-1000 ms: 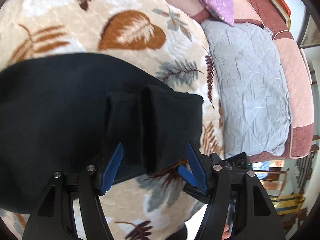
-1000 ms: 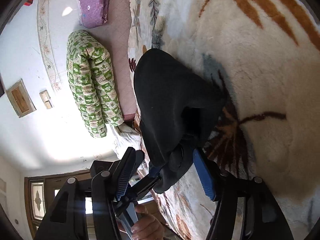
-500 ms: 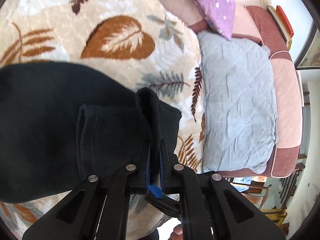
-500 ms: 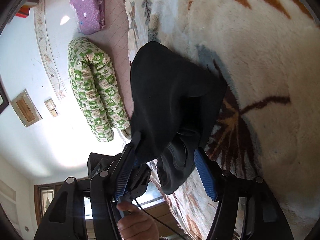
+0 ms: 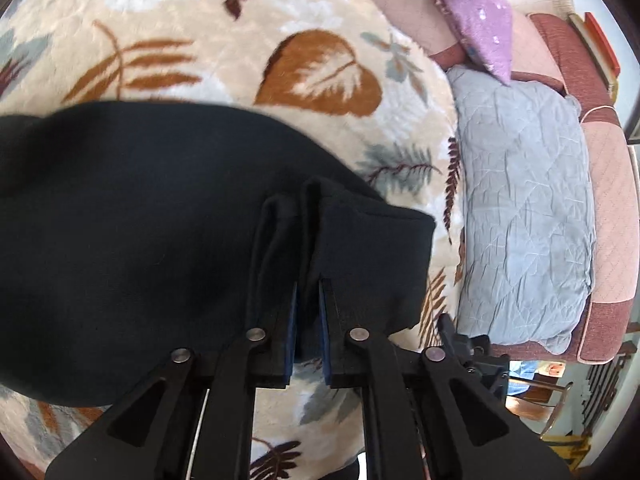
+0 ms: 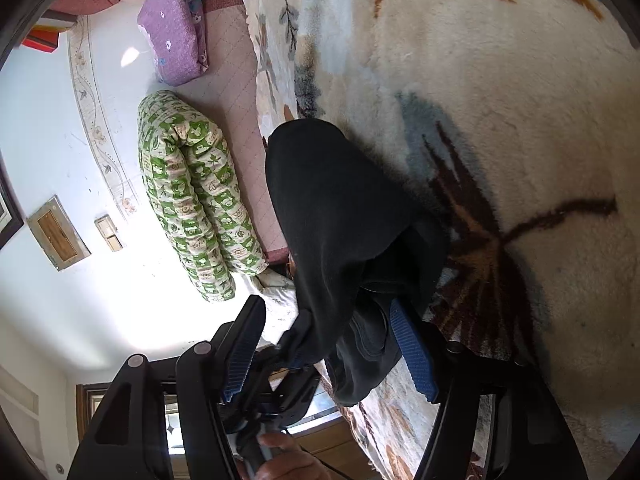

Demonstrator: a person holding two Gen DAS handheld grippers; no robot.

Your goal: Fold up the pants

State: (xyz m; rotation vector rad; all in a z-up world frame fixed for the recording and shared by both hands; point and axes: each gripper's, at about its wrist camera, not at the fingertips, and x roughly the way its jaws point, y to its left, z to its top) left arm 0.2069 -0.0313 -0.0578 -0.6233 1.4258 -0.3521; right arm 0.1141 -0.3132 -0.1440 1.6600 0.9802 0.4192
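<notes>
1. Left wrist view: the left gripper is clamped on a bunched ridge of the black pants. Its jaws stand nearly together with the cloth pinched between the pads.
2. Beyond the jaws the pants spread flat across the blanket, with the pant end just right of the jaws.
3. The right gripper has its jaws wide apart. A hanging fold of pants lies between them and brushes the right pad, unpressed.
4. The pants look soft, light and limp, likely to sag and slide. I would grip through all layers at the hem or waistband.
5. A second ago the left jaws stood apart astride the hem; they shut, and have just been opening a touch, cloth between them.
6. Farther off lies a grey quilt.
</notes>
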